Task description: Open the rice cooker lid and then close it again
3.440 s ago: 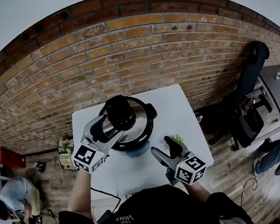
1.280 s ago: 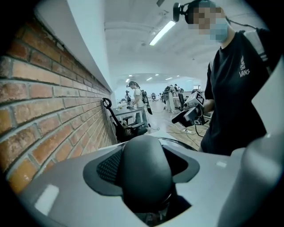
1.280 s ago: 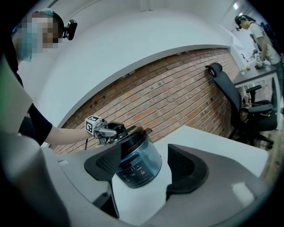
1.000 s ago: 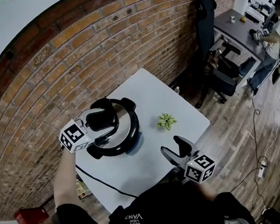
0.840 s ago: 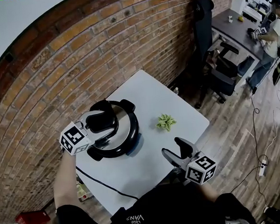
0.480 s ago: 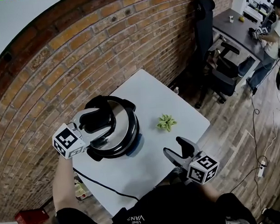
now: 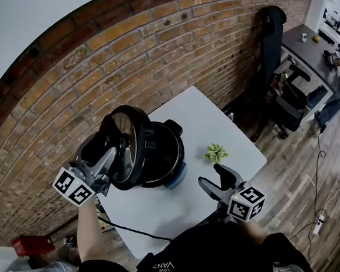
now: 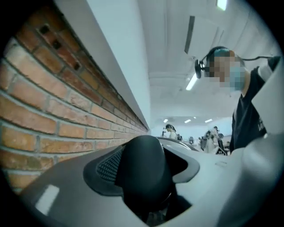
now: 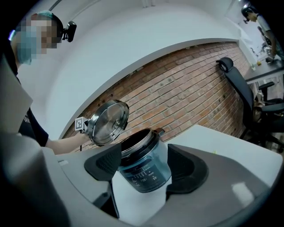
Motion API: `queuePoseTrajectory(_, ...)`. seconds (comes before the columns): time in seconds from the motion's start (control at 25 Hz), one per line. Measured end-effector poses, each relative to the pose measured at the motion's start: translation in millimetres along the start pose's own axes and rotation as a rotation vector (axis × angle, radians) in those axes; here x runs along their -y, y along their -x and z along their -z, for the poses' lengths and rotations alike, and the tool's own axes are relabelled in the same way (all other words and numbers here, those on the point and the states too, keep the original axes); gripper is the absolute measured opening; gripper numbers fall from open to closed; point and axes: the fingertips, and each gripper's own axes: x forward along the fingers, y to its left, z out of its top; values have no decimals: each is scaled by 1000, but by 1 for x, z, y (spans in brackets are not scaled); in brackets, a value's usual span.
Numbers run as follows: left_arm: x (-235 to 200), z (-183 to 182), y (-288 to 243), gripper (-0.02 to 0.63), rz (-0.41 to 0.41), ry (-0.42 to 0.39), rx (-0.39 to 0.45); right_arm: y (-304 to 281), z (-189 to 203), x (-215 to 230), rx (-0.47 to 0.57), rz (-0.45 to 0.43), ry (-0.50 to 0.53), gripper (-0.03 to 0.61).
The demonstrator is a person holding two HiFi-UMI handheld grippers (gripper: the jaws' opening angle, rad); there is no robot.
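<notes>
Head view gave us the lid [image 7: 129,143] off the rice cooker [image 7: 167,156], raised almost on edge over the pot's left rim. The left hand-held gripper [image 7: 113,154] was clenched on its black knob [image 8: 144,170], and the left gripper view confirmed the knob filling the gap between the two jaws. The right hand-held gripper [image 7: 216,179] hung released and empty above the near part of the bench [image 7: 206,114], well apart from the cooker, its jaws wide in its own view.

We judged the lid a stiff, polished metal disc with a dark rim. It seemed to have some weight and was not fragile, though it would likely clang or dent if dropped. Its knob looked the only sound hold. Being rounded and smooth, it could let a tilted lid swivel between two jaws. We thought a firm squeeze, and levelling the lid before lowering it, would seat it squarely on the open pot.
</notes>
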Motion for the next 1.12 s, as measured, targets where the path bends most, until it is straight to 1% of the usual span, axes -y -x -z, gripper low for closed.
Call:
queuePoseTrajectory(0.2,-19,7,68,278,-218,154,193,-13,-1,-13,-18,-56,8,316)
queuePoseTrajectory(0.32,-24,18,109,278,-314,245,282,-19,0,-21,-29,-88,10,317)
queuePoseTrajectory(0.44,-22,31,146,278,-396,300,340,-26,3,-30,-45,-117,13,316)
queuePoseTrajectory(0.6,-17,51,188,278,-501,358,387,-34,8,-44,-63,-155,11,316)
queuePoseTrajectory(0.68,-12,60,205,276,-524,408,425,-37,11,-49,-69,-168,11,316)
queuePoseTrajectory(0.76,-3,66,215,276,-512,489,493,-38,13,-54,-69,-176,10,316)
queuePoseTrajectory(0.8,1,69,219,277,-509,519,517,-38,14,-56,-68,-179,8,316)
queuePoseTrajectory(0.84,4,72,224,276,-516,533,526,-38,15,-57,-66,-180,6,316)
queuePoseTrajectory(0.92,10,76,231,276,-534,537,525,-36,18,-58,-65,-179,1,316)
queuePoseTrajectory(1.04,15,81,235,276,-538,547,525,-33,20,-58,-63,-174,-8,316)
queuePoseTrajectory(1.12,14,81,233,276,-537,533,509,-31,21,-58,-61,-171,-10,316)
